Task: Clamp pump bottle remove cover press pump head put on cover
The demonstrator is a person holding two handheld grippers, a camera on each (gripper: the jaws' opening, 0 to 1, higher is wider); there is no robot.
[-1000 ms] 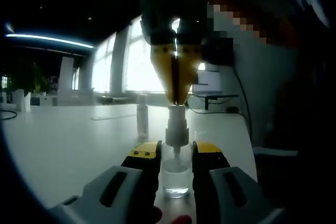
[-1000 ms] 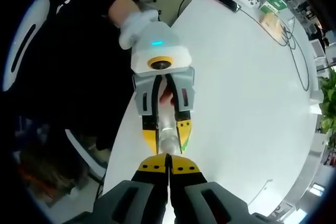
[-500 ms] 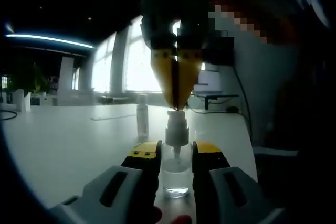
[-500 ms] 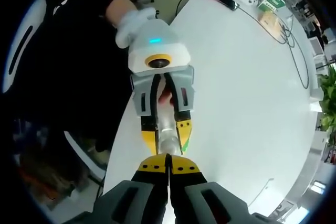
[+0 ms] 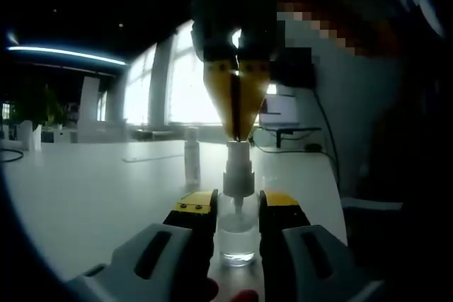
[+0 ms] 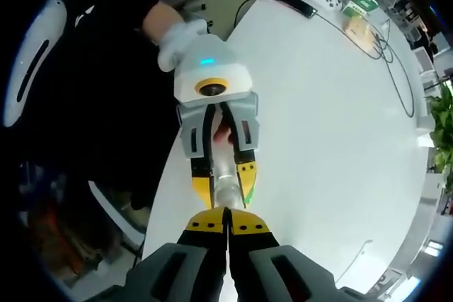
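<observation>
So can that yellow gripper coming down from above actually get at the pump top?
Probably yes: the right gripper, jaws shut, sits directly above the pump head, nothing between, while the left gripper clamps the bottle.

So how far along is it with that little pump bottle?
Done: the left claw is clamped on the clear pump bottle, and the cover seems to stand apart on the table. In hand: the shut right claw sits tip-down on the pump head, apparently pressing it. Left: putting the cover on.

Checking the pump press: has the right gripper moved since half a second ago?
Yes. In the left gripper view the right gripper has dropped back onto the pump head, judged against the window behind.
</observation>
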